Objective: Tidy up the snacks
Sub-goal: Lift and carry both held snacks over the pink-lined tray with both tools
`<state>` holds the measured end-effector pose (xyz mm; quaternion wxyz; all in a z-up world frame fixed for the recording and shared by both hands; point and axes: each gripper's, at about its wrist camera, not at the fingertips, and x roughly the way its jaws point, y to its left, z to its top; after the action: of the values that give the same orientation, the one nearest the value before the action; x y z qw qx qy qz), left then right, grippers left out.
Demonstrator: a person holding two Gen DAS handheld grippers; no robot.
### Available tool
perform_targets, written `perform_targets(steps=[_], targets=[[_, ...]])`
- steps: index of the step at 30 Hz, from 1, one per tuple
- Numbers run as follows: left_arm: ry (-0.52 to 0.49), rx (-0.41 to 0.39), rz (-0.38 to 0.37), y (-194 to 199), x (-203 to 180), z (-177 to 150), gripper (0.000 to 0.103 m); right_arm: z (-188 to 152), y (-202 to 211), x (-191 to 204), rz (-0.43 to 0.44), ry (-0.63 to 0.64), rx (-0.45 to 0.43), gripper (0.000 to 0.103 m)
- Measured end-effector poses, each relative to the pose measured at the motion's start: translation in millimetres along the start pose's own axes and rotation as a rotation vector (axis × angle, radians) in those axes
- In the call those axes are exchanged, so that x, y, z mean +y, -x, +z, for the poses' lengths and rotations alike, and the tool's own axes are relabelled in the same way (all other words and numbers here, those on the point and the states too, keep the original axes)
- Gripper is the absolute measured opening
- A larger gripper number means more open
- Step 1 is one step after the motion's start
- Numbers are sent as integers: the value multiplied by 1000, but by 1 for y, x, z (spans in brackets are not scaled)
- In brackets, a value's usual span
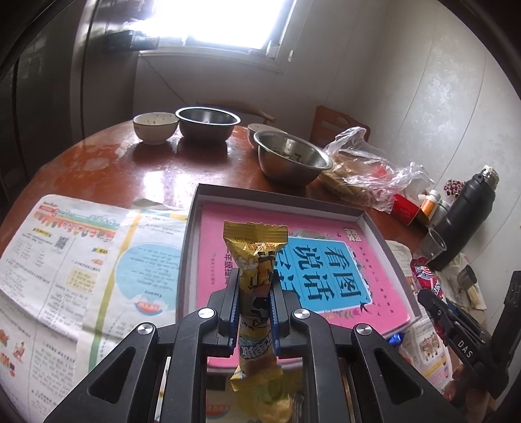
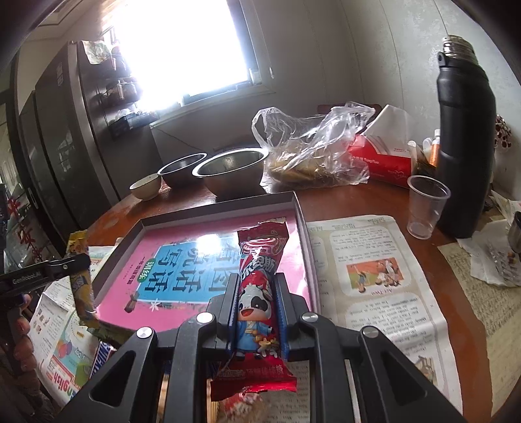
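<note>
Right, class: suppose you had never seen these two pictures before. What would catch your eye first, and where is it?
First, the two snacks: a yellow snack packet clamped in the left gripper and a red cow-cartoon snack packet in the right gripper, both above the shallow box with a pink book inside. Behind it stand steel bowls, a plastic bag and, far right, a tall black flask.

Window [image 1: 224,19] at 12 o'clock blown out white; glare on tabletop [image 1: 156,175]; fisheye edges dark, curved; near foreground at 6 o'clock soft.
</note>
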<state>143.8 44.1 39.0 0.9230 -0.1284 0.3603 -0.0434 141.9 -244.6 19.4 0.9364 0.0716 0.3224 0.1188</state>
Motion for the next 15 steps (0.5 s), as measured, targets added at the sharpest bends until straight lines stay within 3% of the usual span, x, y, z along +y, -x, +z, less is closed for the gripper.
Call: perform_targets(steps=[6, 15], targets=[[19, -18, 3, -12, 2, 10, 15, 9, -17, 5, 5, 8, 23, 20], [19, 26, 5, -36, 4, 11, 15, 10, -43, 6, 0, -16, 81, 20]])
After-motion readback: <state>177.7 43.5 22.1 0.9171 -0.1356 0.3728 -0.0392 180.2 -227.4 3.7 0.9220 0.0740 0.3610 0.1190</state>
